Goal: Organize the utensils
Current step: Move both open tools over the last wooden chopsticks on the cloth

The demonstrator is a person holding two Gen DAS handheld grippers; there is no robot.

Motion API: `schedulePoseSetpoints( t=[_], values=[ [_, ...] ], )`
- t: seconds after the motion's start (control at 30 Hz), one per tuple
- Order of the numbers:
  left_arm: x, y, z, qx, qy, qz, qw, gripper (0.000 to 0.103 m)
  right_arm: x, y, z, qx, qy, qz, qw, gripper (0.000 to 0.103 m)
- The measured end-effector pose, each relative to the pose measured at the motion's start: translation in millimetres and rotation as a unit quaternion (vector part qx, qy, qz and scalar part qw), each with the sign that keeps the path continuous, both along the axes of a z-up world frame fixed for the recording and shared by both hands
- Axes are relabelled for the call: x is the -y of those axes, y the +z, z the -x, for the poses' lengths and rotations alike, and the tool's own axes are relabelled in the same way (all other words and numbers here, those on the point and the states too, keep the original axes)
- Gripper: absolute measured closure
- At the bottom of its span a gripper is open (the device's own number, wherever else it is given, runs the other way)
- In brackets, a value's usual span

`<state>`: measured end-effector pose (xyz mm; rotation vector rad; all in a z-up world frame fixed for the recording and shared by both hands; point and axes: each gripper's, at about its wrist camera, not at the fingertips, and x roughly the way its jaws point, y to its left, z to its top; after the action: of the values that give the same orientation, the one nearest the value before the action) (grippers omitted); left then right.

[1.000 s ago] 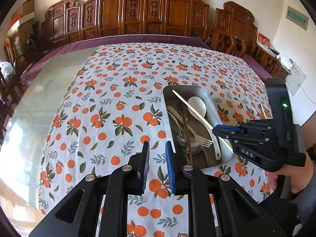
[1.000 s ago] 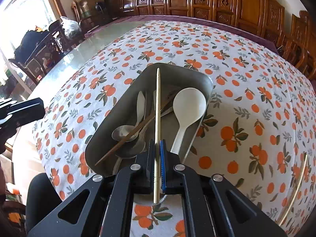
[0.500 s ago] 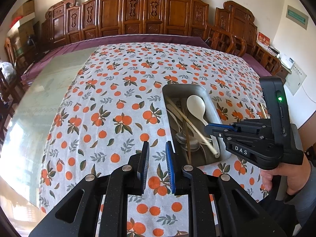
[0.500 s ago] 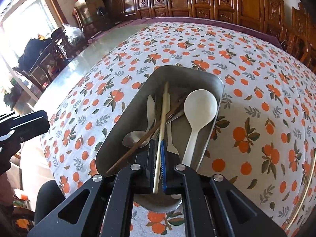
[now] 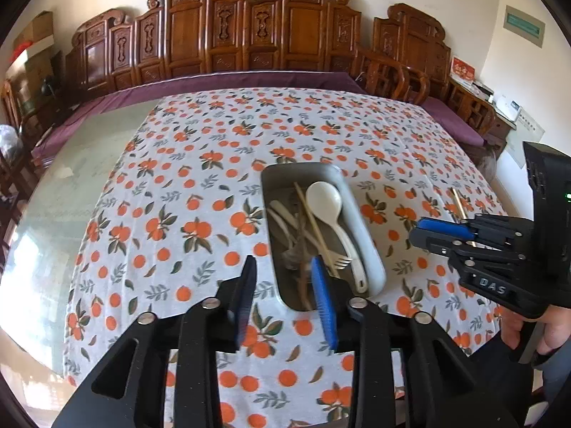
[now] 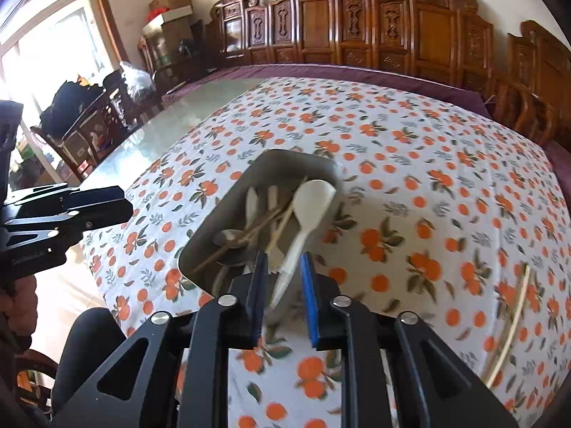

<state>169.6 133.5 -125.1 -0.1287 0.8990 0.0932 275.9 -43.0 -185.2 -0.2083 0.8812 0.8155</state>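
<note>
A grey metal tray (image 5: 367, 246) on the orange-print tablecloth holds a white spoon (image 5: 326, 203), a light chopstick (image 5: 314, 226), a fork, metal spoons and a dark chopstick. My left gripper (image 5: 285, 289) is open and empty, just before the tray's near end. My right gripper (image 6: 283, 287) is open and empty, above the tray's (image 6: 207, 224) near end; it also shows at the right of the left wrist view (image 5: 431, 232). The white spoon (image 6: 314, 199) and light chopstick (image 6: 285, 221) lie in the tray. Another light chopstick (image 6: 510, 324) lies on the cloth to the right, also visible in the left wrist view (image 5: 458, 203).
Carved wooden chairs (image 5: 249, 32) line the far side of the table. Bare glass tabletop (image 5: 71, 164) lies left of the cloth. Chairs and bags (image 6: 82, 107) stand by the window at the left.
My right gripper has opened and let the light chopstick drop into the tray, then drawn back. My left gripper has opened wider.
</note>
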Motion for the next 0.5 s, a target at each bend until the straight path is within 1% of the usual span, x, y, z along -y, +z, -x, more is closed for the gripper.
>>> schedulePoseSetpoints(
  t=[0.03,0.07,0.1,0.13,0.2,0.27,0.4,0.47,0.5],
  values=[
    [2.7,0.6,-1.1,0.001,-0.001,-0.001,1.0000,0.060,7.6,2.2,0.2,0.004,-0.004,0.000,1.000,0.076],
    [5.8,1.2,-2.1,0.002,-0.001,-0.002,1.0000,0.054,15.7,4.6,0.1,0.008,-0.010,0.000,1.000,0.071],
    [10.1,2.3,-3.4,0.006,-0.001,-0.003,1.0000,0.043,21.0,6.4,-0.5,0.011,-0.014,0.000,1.000,0.068],
    [13.1,2.7,-4.4,0.009,0.000,-0.004,0.9999,0.034,31.9,9.2,-1.0,0.016,-0.022,-0.003,1.000,0.062],
    [20.2,1.3,-8.2,0.013,-0.001,-0.004,0.9999,0.033,45.0,10.7,-1.5,0.019,-0.033,-0.006,0.999,0.056],
    [26.0,0.0,-11.3,0.011,-0.005,-0.003,0.9999,0.033,63.2,11.4,-3.9,0.020,-0.048,-0.006,0.999,0.045],
    [41.6,-2.6,-17.9,0.014,-0.014,-0.004,0.9998,0.027,90.2,9.9,-8.6,0.024,-0.068,-0.001,0.997,0.044],
    [48.3,-3.2,-20.8,0.015,-0.018,-0.002,0.9997,0.027,105.4,7.2,-11.7,0.026,-0.079,0.003,0.997,0.044],
    [53.0,-3.9,-23.4,0.014,-0.021,-0.001,0.9997,0.024,112.0,5.8,-13.9,0.026,-0.085,0.005,0.996,0.044]
  ],
)
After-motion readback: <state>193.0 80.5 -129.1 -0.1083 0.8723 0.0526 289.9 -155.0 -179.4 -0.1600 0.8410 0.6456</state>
